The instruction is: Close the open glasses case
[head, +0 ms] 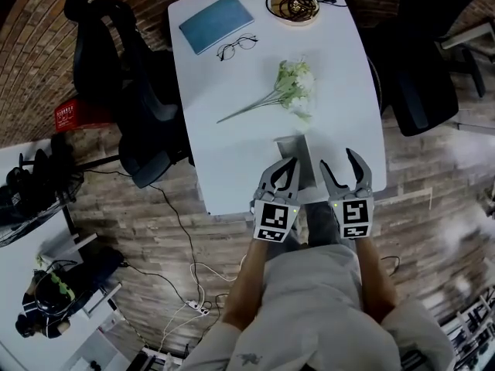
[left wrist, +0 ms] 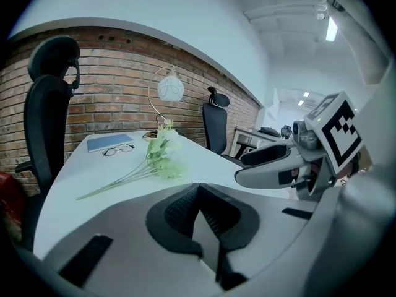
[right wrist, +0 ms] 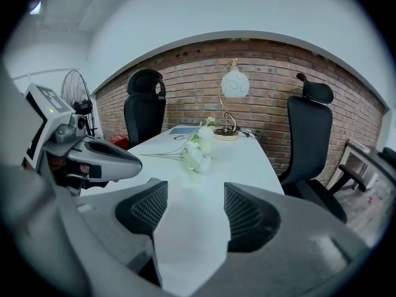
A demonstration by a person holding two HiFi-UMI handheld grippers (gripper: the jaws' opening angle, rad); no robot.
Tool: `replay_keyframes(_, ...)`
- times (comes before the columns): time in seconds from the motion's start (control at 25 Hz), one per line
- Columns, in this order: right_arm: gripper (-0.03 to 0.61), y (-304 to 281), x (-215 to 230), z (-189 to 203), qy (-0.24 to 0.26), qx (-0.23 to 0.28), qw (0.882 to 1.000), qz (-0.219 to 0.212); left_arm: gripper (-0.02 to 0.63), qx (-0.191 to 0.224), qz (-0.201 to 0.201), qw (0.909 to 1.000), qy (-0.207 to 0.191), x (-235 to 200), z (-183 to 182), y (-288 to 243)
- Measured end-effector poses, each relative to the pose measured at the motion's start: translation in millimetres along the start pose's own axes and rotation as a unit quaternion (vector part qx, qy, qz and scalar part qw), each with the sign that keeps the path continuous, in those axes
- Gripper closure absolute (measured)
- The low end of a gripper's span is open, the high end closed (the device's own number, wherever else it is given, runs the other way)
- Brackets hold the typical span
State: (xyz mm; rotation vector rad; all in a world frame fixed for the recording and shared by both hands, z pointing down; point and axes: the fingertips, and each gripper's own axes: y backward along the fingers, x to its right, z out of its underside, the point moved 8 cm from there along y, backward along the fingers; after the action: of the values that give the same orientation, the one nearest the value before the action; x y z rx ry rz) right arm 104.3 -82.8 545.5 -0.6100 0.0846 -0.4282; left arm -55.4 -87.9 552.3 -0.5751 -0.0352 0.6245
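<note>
A flat grey rectangular object (head: 293,147), apparently the glasses case, lies near the front edge of the white table (head: 232,130); I cannot tell whether it is open. My left gripper (head: 292,163) hovers over its left part, fingertips touching, and I see nothing clearly held between them (left wrist: 198,187). To the case's right, my right gripper (head: 338,161) stands open, with only white tabletop between its pads (right wrist: 189,212). Each gripper shows in the other's view: the right gripper (left wrist: 272,166) and the left gripper (right wrist: 93,156).
A bunch of white flowers (head: 292,87) lies mid-table. Farther back are a pair of glasses (head: 237,47), a blue book (head: 216,22) and a lamp base (head: 294,6). Black office chairs stand on the left (head: 128,76) and on the right (head: 418,76). Cables trail on the floor.
</note>
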Motion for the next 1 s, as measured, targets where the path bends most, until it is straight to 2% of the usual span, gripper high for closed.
replay_keyframes(0.56,0.291,-19,-2,24,-0.001,-0.030,1.000,-0.005,0.611,-0.043,0.018,0.9989,0.009,9,27,-25)
replay_keyframes(1.0,0.291,-24,-6,32,0.006,-0.044,0.999,-0.013,0.611,-0.059,0.024,0.9978,0.018,16,38,-31)
